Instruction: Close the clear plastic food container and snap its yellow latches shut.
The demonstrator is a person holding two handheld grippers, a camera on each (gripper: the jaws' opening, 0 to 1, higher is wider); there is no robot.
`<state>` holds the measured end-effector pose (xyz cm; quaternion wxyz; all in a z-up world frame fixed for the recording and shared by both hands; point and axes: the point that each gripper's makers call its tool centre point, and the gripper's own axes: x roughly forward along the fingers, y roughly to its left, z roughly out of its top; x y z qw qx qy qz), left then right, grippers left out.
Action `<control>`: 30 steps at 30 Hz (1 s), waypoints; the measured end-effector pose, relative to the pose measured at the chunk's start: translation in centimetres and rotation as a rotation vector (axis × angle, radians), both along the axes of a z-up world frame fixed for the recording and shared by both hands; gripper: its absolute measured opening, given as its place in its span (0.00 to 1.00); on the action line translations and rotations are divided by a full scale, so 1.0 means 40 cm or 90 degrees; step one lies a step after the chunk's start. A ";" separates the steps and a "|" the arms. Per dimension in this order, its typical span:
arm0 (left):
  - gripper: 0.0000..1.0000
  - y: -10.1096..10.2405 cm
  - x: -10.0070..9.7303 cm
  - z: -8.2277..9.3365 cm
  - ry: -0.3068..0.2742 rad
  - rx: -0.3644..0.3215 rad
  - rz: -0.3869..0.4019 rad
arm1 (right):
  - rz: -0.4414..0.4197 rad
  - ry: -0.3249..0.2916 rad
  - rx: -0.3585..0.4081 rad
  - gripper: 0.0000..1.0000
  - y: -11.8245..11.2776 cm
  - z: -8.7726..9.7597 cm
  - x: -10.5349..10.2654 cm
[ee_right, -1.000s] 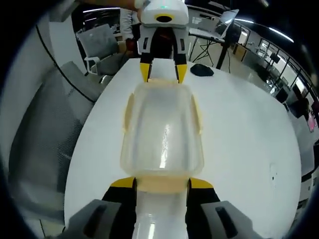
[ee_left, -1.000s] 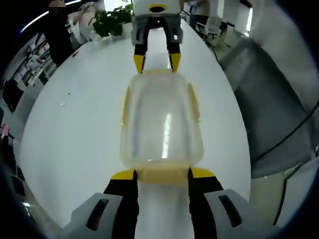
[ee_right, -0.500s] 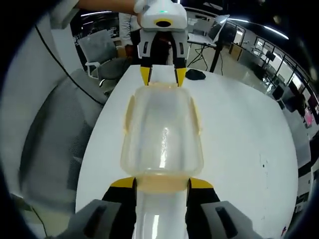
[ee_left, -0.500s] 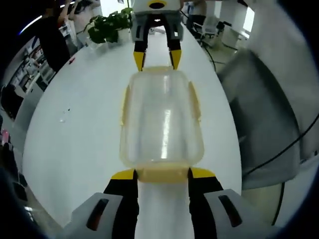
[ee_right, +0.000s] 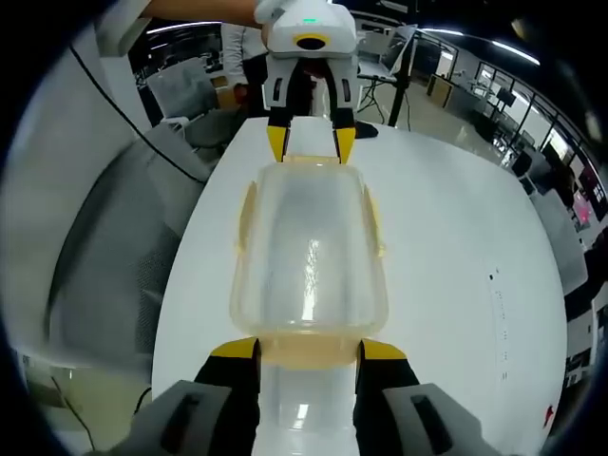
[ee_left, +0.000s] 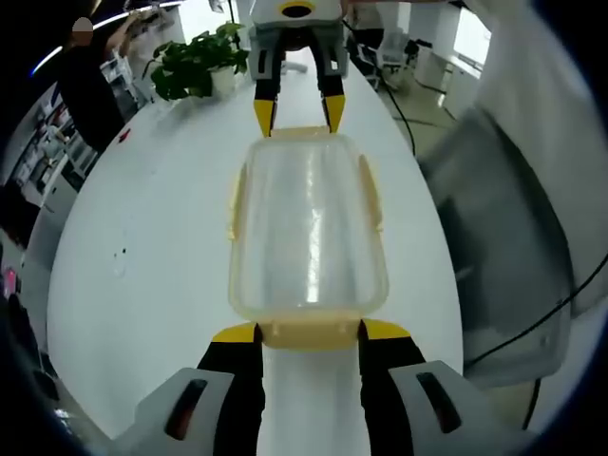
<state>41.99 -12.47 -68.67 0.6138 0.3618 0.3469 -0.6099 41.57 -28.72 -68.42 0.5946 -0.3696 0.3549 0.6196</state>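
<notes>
Clear plastic food container (ee_left: 309, 228) sits on the white table (ee_left: 142, 247), lid on, held between the two claws end to end. In the left gripper view, the left claw (ee_left: 309, 332) is at the near short end, its yellow tips straddling the near end latch (ee_left: 309, 332); the right claw (ee_left: 296, 112) meets the far short end. In the right gripper view the roles reverse: the right claw (ee_right: 309, 350) is at the near end, the left claw (ee_right: 311, 142) at the far end of the container (ee_right: 309, 256). Both claws stand parted, jaws either side of an end latch, not clamped on anything. Judgement: lid closure looks done; the long-side latches (ee_left: 235, 204) appear to flare outward, so likely not snapped. End latches: cannot tell whether seated, since the tips and glare obscure them. Whether the tips touch the latch tabs is also unclear. A potted plant (ee_left: 195, 65) stands at the table's far end.
</notes>
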 end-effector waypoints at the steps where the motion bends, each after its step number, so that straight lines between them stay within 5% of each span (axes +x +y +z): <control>1: 0.37 -0.009 0.002 -0.001 -0.004 0.000 -0.002 | -0.002 0.001 0.001 0.36 -0.009 0.000 0.000; 18: 0.36 -0.188 0.029 -0.028 -0.013 0.003 -0.016 | -0.017 0.002 -0.011 0.36 -0.181 -0.020 0.016; 30: 0.36 -0.259 0.047 -0.065 -0.007 0.003 -0.019 | -0.021 0.003 -0.015 0.36 -0.254 -0.047 0.031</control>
